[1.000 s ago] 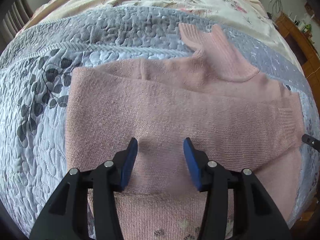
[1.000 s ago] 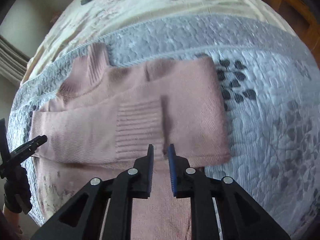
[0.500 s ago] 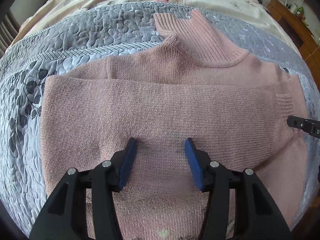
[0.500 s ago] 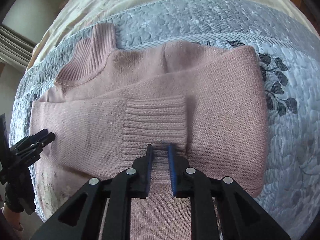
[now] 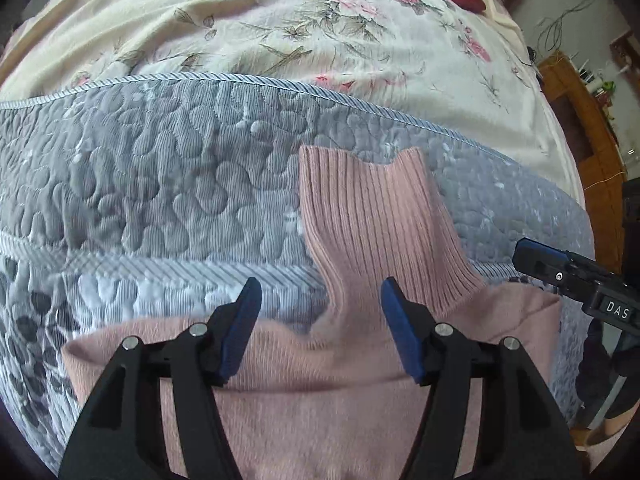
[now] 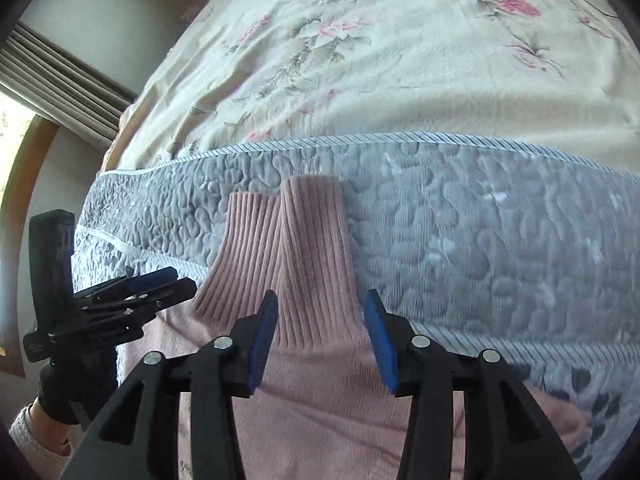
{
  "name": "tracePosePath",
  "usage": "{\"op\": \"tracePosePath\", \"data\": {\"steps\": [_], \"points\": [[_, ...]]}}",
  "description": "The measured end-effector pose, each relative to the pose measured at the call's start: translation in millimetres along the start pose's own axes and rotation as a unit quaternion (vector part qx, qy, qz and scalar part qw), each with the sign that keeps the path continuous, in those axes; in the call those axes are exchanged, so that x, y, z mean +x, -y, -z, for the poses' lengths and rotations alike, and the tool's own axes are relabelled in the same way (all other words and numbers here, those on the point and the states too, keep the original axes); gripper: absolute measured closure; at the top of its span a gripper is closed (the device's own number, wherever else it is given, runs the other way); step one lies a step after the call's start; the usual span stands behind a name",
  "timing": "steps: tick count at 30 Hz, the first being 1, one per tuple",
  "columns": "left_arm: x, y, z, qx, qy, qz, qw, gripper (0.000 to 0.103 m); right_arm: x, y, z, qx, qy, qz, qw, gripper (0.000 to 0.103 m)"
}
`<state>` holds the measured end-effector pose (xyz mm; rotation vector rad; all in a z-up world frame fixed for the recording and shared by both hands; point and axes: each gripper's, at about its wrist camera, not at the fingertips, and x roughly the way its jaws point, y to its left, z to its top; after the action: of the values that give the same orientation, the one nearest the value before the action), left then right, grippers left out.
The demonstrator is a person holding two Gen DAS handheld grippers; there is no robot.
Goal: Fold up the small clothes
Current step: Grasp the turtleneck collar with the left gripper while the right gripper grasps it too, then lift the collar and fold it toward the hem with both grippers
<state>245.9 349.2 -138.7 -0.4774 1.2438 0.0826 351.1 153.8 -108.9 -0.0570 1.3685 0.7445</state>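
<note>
While the pink sweater (image 5: 304, 392) lies flat on the grey quilted blanket (image 5: 160, 208) of the bed, its ribbed turtleneck collar (image 5: 372, 232) is pointed away from both cameras toward the floral cream bedspread (image 5: 280, 28). The left hand-held gripper (image 5: 322, 326) is seen with its blue-padded fingers spread apart over the base of the collar, nothing being clamped between them. The right hand-held gripper (image 6: 320, 336) is likewise held with its fingers apart, the collar lying between and beyond them. In the right wrist view the left tool is seen at the left edge, gripped by a black-gloved hand (image 6: 60, 392). A wooden piece of furniture (image 5: 580, 120) is seen beyond the bed at the right.
</note>
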Motion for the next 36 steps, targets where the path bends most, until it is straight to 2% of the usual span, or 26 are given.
{"op": "tracePosePath", "data": {"steps": [2,7,12,14,15,17,18,20,22,25,28,32,36], "points": [[15.2,-3.7,-12.0,-0.001,-0.013,-0.003,0.9999,0.041,19.1,1.8,-12.8,0.002,-0.014,-0.005,1.000,0.057],[42.2,-10.9,-29.1,-0.009,-0.034,0.017,0.9992,0.041,57.1,15.4,-38.1,0.032,-0.043,-0.029,0.998,0.057],[50.1,-9.1,-44.8,-0.014,-0.026,0.041,0.9987,0.042,75.8,23.0,-49.3,0.038,-0.060,-0.053,0.996,0.057],[53.0,-7.9,-49.8,-0.015,-0.025,0.042,0.9987,0.046,79.4,24.3,-50.7,0.034,-0.062,-0.058,0.996,0.057],[54.5,-7.1,-51.8,-0.014,-0.024,0.040,0.9988,0.051,80.3,25.5,-51.4,0.035,-0.062,-0.061,0.996,0.059],[56.0,-5.9,-55.0,-0.014,-0.022,0.039,0.9989,0.066,81.8,27.5,-51.7,0.041,-0.062,-0.078,0.994,0.073],[57.2,-5.6,-55.9,-0.015,-0.024,0.045,0.9986,0.081,82.5,28.9,-51.0,0.045,-0.064,-0.083,0.994,0.078],[59.2,-5.5,-56.7,-0.015,-0.027,0.037,0.9988,0.085,80.3,30.2,-48.9,0.039,-0.059,-0.082,0.994,0.087],[56.4,-2.4,-56.1,-0.003,-0.019,0.031,0.9993,0.095,72.6,31.1,-47.5,0.033,-0.048,-0.086,0.995,0.093],[42.2,0.7,-52.9,0.009,0.002,0.039,0.9992,0.096,50.6,32.4,-43.5,0.032,-0.023,-0.105,0.994,0.094],[16.7,5.9,-46.6,0.022,0.031,0.070,0.9968,0.096,21.0,29.3,-34.8,0.024,0.000,-0.132,0.991,0.095],[-28.9,12.7,-23.2,0.063,0.072,0.110,0.9893,0.097,-28.5,19.2,-9.0,-0.014,0.026,-0.158,0.987,0.095],[-67.8,16.3,12.3,0.097,0.090,0.143,0.9808,0.097,-66.3,13.9,30.9,-0.045,0.035,-0.170,0.984,0.096]]}}
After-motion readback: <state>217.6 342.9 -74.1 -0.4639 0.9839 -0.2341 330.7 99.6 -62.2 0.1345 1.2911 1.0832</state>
